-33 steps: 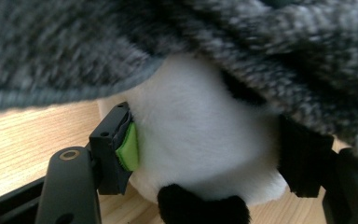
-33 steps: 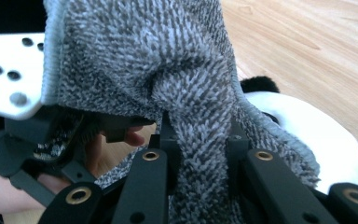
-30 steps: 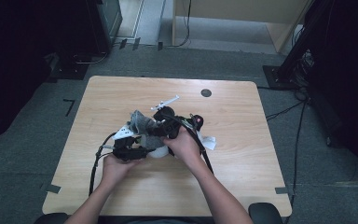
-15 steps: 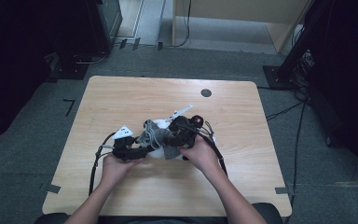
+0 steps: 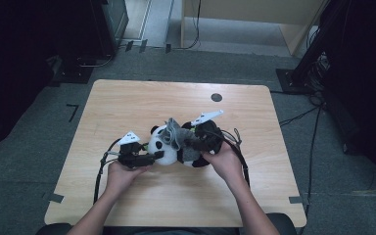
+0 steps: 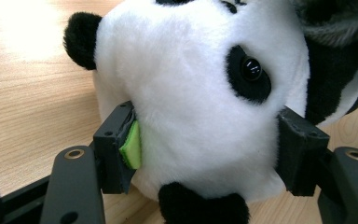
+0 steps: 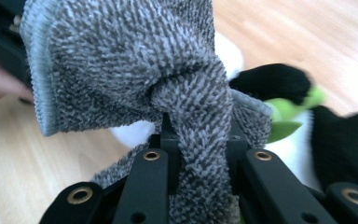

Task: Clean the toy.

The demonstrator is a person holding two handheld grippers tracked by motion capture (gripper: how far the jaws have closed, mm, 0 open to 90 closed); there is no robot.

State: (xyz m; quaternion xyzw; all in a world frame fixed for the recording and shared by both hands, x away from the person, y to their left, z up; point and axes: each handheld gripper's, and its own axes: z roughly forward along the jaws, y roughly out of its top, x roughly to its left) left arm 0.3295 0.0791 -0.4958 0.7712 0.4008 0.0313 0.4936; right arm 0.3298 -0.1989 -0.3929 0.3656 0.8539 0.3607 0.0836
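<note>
A black-and-white panda plush (image 5: 162, 147) lies in the middle of the wooden table (image 5: 122, 105). My left gripper (image 5: 152, 156) is clamped on its head; in the left gripper view the white head (image 6: 191, 88) bulges between the two jaws of my left gripper (image 6: 205, 156), and a green pad (image 6: 131, 145) presses into the fur. A grey knitted cloth (image 5: 173, 130) drapes over the panda's body. My right gripper (image 7: 198, 161) is shut on a bunched fold of this cloth (image 7: 130, 60). From above, the right gripper (image 5: 192, 141) sits just right of the panda.
A small dark round hole (image 5: 216, 97) marks the table's far side. Black cables (image 5: 100, 169) trail from both grippers toward the near edge. The panda's black limb (image 7: 270, 81) and a green leaf (image 7: 284, 122) lie behind the cloth. Dark equipment (image 5: 112, 24) stands on the floor beyond.
My right gripper has shifted right and slightly nearer with the grey cloth, uncovering more of the panda's white head. The left gripper has stayed nearly in place.
</note>
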